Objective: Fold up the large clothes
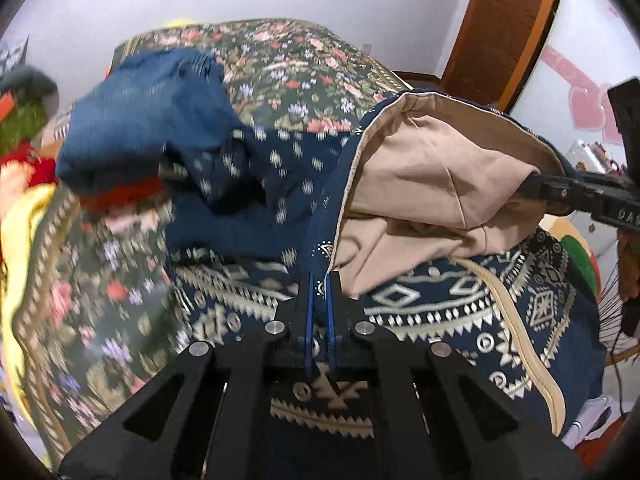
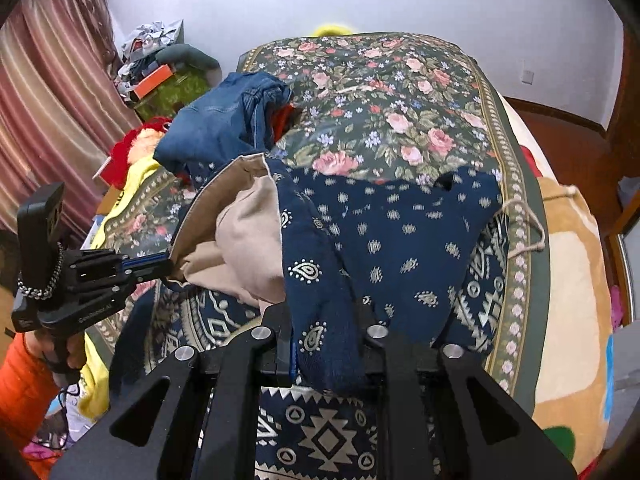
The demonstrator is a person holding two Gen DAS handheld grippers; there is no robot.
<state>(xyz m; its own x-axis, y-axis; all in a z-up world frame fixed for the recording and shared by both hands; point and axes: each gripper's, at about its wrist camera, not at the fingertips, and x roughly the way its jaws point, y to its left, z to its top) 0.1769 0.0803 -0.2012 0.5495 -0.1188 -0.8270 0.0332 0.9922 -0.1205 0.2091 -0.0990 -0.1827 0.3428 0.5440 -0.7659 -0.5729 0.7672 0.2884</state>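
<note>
both jaws' tips hidden (garment (image 2: pixel 400 216) folds cover them)

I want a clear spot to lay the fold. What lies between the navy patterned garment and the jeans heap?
Nothing: in the right wrist view the navy patterned garment reaches the jeans, its top-left edge meeting them.

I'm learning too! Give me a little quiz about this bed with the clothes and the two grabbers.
1. True or false: the crumpled blue denim jeans lie on the floral bedspread.
2. The navy patterned cloth garment's lining is: A red, B beige, C green.
3. What do the left gripper and right gripper both pinch?
Key: 1 true; 2 B; 3 the navy garment.
</note>
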